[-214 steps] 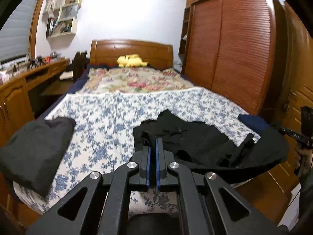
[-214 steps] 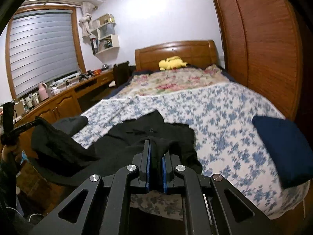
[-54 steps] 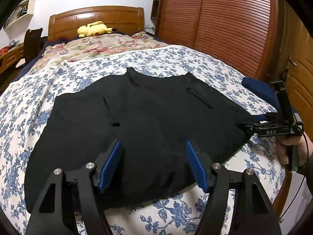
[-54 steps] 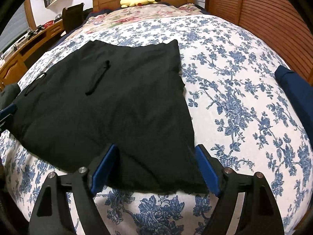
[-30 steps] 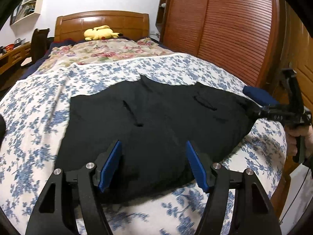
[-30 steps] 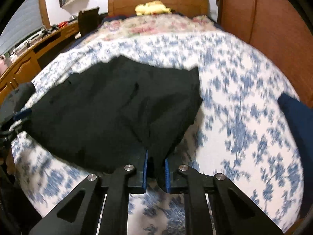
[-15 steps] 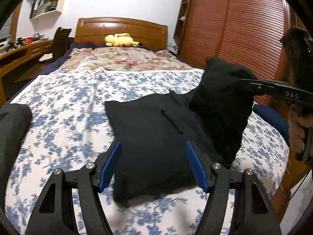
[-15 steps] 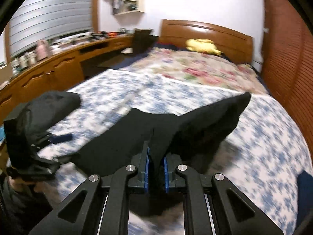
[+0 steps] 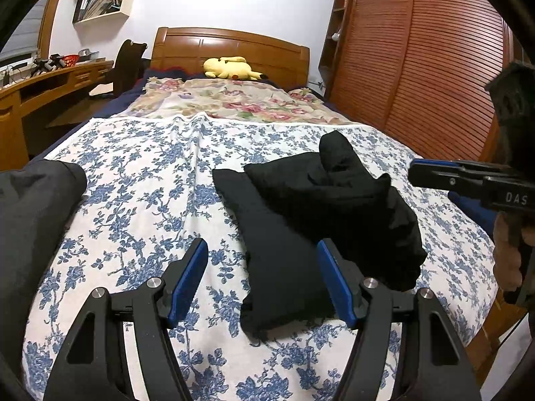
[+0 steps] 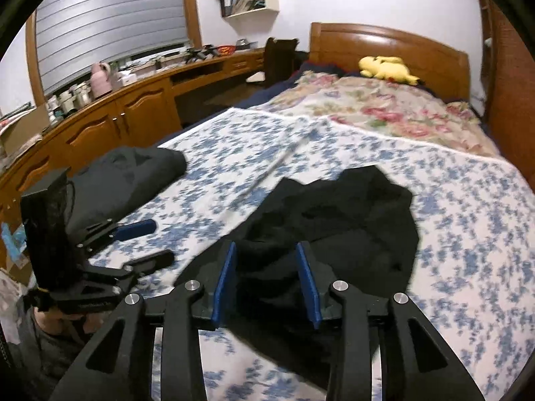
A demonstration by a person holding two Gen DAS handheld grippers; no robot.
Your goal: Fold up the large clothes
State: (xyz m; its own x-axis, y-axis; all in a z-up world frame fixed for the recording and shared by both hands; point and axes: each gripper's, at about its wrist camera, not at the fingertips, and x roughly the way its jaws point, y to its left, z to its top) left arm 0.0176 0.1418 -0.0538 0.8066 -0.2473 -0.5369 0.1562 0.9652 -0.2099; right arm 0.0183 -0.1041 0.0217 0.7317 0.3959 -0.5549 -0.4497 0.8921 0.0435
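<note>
— So what's different from half a second back?

— Back then the right claw (image 10: 265, 279) was pinched tight on a raised flap of the black garment (image 9: 301, 220), carrying it across. Now its jaws are opening; cloth lies between the blue pads (image 10: 224, 279) but they no longer press on it, and the flap has dropped onto the rest of the garment.

— And where's the garment?

— On the blue-flowered bedspread (image 9: 140, 200), folded roughly in half: a flat lower layer with a rumpled upper layer at about 1 o'clock from the left claw (image 9: 262, 279).

— The left claw?

— Unchanged: jaws wide apart, holding nothing, hovering over the near edge of the garment. In its view the right claw (image 9: 434, 173) sits at 3 o'clock, gripped by a hand (image 9: 508, 260).

— Anything else?

— A dark grey garment (image 9: 30, 220) lies at 9 o'clock on the bed's edge, apart from the black one. A yellow plush toy (image 9: 230, 68) rests at 12 o'clock by the headboard (image 9: 234, 45).
</note>
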